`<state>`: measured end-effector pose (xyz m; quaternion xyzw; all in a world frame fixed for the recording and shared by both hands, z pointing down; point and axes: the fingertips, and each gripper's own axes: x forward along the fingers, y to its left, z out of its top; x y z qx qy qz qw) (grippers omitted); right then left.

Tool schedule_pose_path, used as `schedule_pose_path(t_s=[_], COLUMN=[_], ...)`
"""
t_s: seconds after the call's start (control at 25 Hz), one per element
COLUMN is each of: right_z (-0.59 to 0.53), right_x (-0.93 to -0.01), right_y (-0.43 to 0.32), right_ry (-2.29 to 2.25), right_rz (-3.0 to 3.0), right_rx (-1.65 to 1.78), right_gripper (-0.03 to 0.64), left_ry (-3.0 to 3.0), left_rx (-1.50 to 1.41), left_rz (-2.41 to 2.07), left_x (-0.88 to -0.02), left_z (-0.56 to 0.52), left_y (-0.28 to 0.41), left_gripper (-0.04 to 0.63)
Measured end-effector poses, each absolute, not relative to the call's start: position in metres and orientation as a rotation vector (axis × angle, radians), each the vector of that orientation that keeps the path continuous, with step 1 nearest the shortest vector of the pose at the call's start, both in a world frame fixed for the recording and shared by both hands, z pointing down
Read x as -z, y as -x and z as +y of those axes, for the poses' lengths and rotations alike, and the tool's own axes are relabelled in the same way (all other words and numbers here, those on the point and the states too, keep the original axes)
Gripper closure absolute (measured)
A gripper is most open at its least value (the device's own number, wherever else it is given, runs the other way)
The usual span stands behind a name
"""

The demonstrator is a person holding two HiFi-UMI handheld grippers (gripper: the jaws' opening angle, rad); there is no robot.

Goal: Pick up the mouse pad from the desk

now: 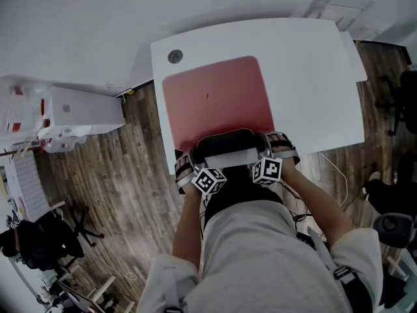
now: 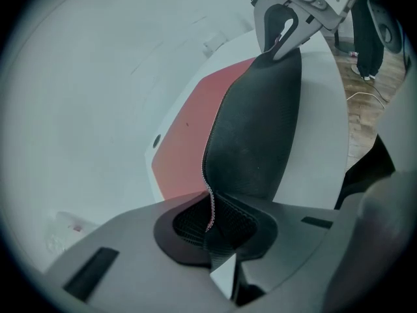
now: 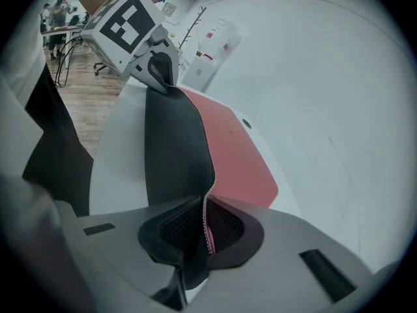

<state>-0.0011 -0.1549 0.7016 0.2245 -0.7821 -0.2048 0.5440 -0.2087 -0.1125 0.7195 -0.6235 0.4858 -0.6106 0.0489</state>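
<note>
A large red mouse pad with a black underside lies on the white desk. Its near edge is lifted and curled back, so the black underside faces up between my two grippers. My left gripper is shut on the near left corner, and the stitched edge runs down between its jaws. My right gripper is shut on the near right corner. Each gripper view shows the other gripper at the far end of the black strip: the right gripper and the left gripper. The far part of the pad rests flat.
A round cable hole sits in the desk's far left corner. A white cabinet stands on the wooden floor to the left. A black chair is at lower left, and cables trail off the desk's right side.
</note>
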Motion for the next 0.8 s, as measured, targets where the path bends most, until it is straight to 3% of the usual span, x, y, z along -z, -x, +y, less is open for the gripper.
schedule_pose_path(t_s=[0.8], right_z=[-0.264], right_x=[-0.686], right_y=[0.019], right_ry=[-0.639], right_rz=[-1.781], right_rx=[0.439], right_gripper=[0.561], left_ry=[2.038], left_rx=[1.733], left_rz=[1.529], left_x=[-0.707], left_z=[-0.22], left_y=[0.231], left_gripper=[0.563])
